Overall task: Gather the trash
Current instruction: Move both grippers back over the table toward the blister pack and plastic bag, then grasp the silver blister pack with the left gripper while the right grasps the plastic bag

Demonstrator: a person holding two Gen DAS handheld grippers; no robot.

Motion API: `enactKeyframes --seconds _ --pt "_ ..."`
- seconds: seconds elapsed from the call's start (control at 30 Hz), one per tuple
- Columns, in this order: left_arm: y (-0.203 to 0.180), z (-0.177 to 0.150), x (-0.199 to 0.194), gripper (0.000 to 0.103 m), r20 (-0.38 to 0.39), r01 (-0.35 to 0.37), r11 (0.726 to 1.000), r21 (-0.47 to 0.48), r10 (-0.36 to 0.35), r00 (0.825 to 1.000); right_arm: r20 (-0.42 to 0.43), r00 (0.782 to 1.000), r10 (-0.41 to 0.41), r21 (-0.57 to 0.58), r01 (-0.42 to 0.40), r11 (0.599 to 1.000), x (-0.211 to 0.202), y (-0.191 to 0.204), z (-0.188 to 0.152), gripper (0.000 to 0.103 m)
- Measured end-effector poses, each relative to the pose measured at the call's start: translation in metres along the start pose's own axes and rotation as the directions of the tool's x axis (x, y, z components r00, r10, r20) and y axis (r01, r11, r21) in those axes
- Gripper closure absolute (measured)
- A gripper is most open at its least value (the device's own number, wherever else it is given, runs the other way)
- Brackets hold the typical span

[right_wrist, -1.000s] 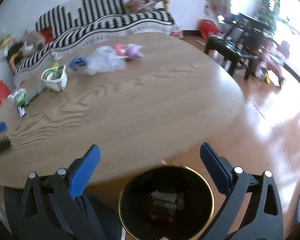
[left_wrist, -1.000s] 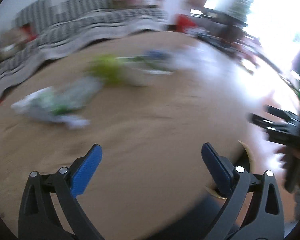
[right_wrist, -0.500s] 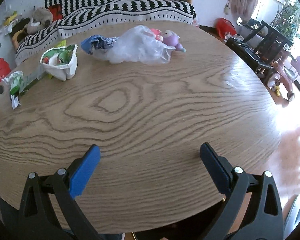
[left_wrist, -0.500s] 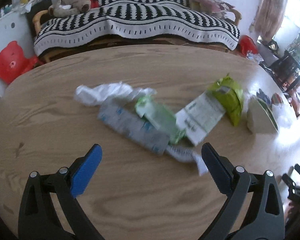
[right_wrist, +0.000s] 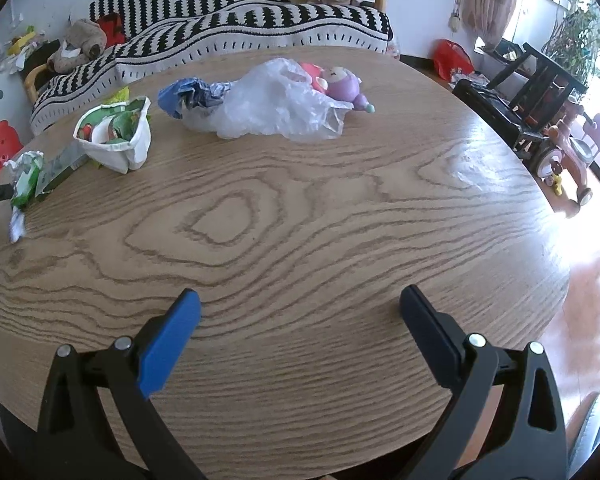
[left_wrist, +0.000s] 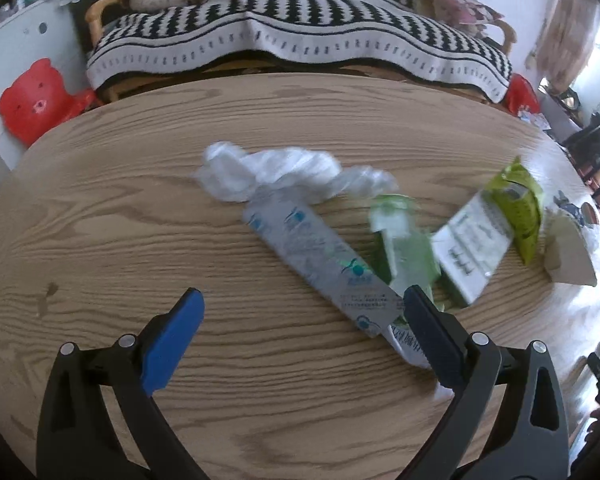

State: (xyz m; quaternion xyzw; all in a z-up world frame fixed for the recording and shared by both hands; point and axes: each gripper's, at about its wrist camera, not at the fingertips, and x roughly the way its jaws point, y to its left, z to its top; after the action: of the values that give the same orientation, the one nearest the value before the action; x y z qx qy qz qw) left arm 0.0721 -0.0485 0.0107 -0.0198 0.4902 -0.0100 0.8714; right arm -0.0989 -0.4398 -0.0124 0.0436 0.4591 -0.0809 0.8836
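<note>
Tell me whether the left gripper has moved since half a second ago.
Yes. The left gripper has moved forward toward the sofa: the silver wrapper on the table now reaches its open fingers.

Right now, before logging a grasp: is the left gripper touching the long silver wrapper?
Cannot tell. In the left wrist view the open left gripper has its right finger overlapping the silver wrapper end; height above it is unclear.

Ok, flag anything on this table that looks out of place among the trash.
A pink and purple plush toy lies against the clear crumpled plastic bag on the round wooden table. It looks like a toy, not litter, so it probably should not be binned. Everything else resembles wrappers and bags.
</note>
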Motion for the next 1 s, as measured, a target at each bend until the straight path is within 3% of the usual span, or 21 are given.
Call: enactKeyframes --seconds 0.33,0.63,0.73,0.8,1.0 --pt "0.026 0.003 -0.005 0.006 -0.005 -0.016 1.000 -0.011 0.016 1.000 0.018 1.000 -0.002 0.003 0.002 1.000 0.001 0.002 0.001 0.006" --pt "0.032 0.016 0.017 0.006 -0.030 -0.043 0.999 -0.018 0.042 0.999 0.017 1.000 0.009 -0.009 -0.009 1.000 0.009 0.000 0.013 0.005" --pt "0.035 0.017 0.023 0.006 -0.040 -0.025 0.999 -0.026 0.024 0.999 -0.016 1.000 0.022 0.014 -0.022 1.000 0.015 -0.003 0.027 0.005" --pt "0.036 0.016 0.028 0.006 -0.061 -0.040 0.999 -0.017 0.039 0.997 0.009 0.998 0.060 0.044 -0.060 0.997 0.014 -0.007 0.037 0.005" --pt "0.043 0.016 0.031 0.006 -0.068 -0.051 0.999 0.000 0.051 0.996 0.064 0.996 0.055 0.001 -0.055 0.998 0.015 0.001 0.082 0.005"
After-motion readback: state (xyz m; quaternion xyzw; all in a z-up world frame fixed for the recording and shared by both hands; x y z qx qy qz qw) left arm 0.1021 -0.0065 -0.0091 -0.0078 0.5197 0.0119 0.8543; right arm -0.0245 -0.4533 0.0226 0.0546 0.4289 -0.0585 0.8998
